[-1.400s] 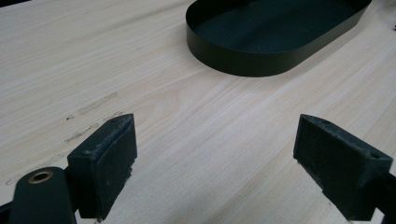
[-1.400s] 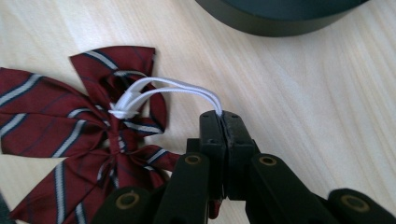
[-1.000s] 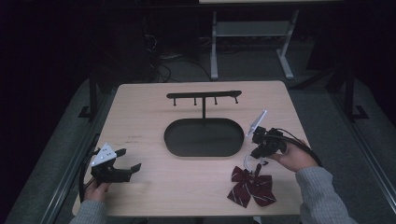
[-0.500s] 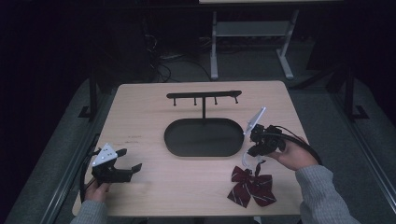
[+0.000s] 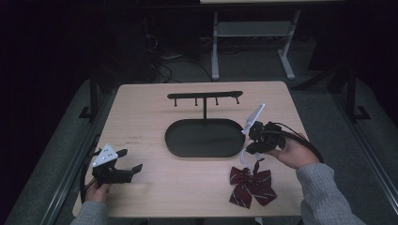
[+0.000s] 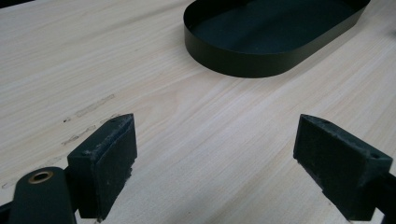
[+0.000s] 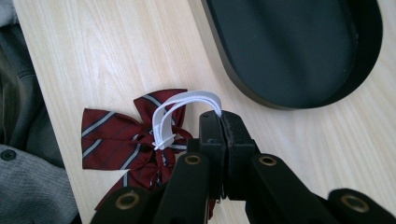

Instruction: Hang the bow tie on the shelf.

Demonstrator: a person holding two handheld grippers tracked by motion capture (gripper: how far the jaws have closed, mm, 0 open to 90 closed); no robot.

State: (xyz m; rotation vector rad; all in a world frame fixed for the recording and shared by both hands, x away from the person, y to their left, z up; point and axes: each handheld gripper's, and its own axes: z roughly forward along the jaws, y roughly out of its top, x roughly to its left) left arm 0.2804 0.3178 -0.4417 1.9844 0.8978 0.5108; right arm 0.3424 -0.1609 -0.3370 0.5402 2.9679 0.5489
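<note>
Pale wooden table [image 5: 155, 122]; right gripper [image 7: 219, 116] fingers pinching bow tie [image 7: 116, 135]'s white strap [image 7: 187, 100].

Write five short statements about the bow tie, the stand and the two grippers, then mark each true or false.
1. The right gripper is shut on the white elastic band of the bow tie. True.
2. The left gripper holds the bow tie. False: its jaws stand wide apart over bare table, holding nothing.
3. The bow tie hangs from the stand's hook bar. False: it lies on the table, in front of the tray.
4. The oval black tray has nothing in it. True.
5. The bow tie is plain blue. False: it is dark red with pale stripes.
</note>
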